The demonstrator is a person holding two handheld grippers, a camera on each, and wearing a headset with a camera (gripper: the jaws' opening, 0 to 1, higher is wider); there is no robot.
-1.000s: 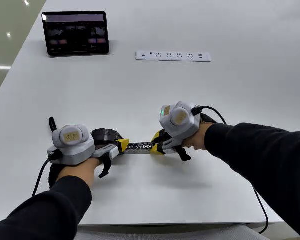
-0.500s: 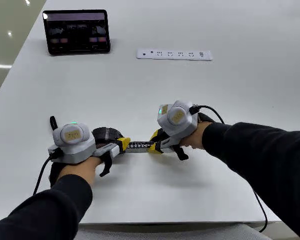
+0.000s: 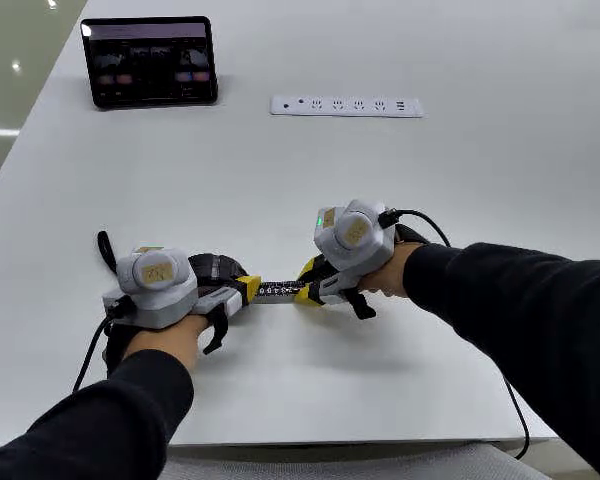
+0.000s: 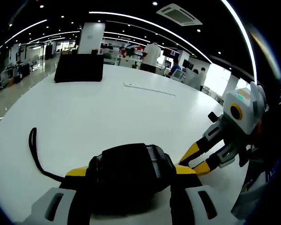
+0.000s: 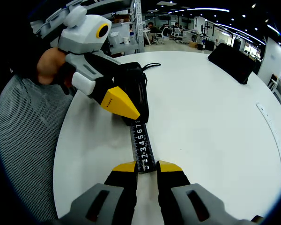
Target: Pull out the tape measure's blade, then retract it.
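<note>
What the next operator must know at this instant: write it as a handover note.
Grips: left tool is shut on the tape measure case, which rests on the table; right tool is shut on the tip of the blade.
Done: a short stretch of blade is out of the case, lying flat between the two tools.
Left: probably guide the blade back into the case under control, then release both grips.
</note>
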